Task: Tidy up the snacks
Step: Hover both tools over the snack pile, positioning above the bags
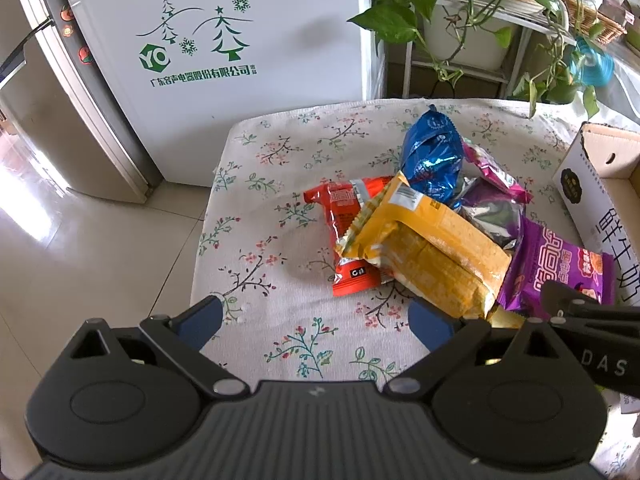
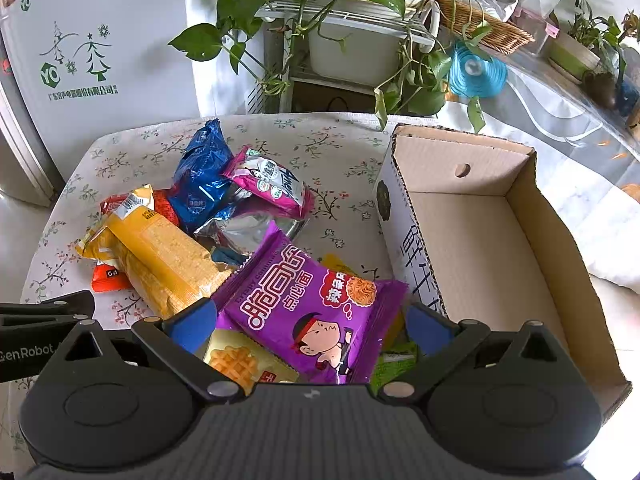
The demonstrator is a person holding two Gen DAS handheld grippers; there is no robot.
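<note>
A pile of snack packets lies on the floral tablecloth (image 1: 280, 240): a yellow cracker pack (image 1: 432, 252) (image 2: 160, 256), a red packet (image 1: 348, 224), a blue foil bag (image 1: 434, 160) (image 2: 202, 180), a magenta packet (image 2: 272, 180), a silver foil bag (image 2: 256, 228) and a purple noodle packet (image 1: 556, 268) (image 2: 316, 304). An empty cardboard box (image 2: 480, 248) stands to the right. My left gripper (image 1: 316, 320) is open above bare cloth, its right finger beside the yellow pack. My right gripper (image 2: 312, 328) is open, its fingers on either side of the purple packet.
A white fridge (image 1: 224, 60) stands behind the table, with grey floor tiles (image 1: 80, 260) to the left. A plant rack with trailing leaves (image 2: 340, 40) stands behind. A waffle pack (image 2: 240, 364) and a green packet (image 2: 394, 364) lie under the purple packet.
</note>
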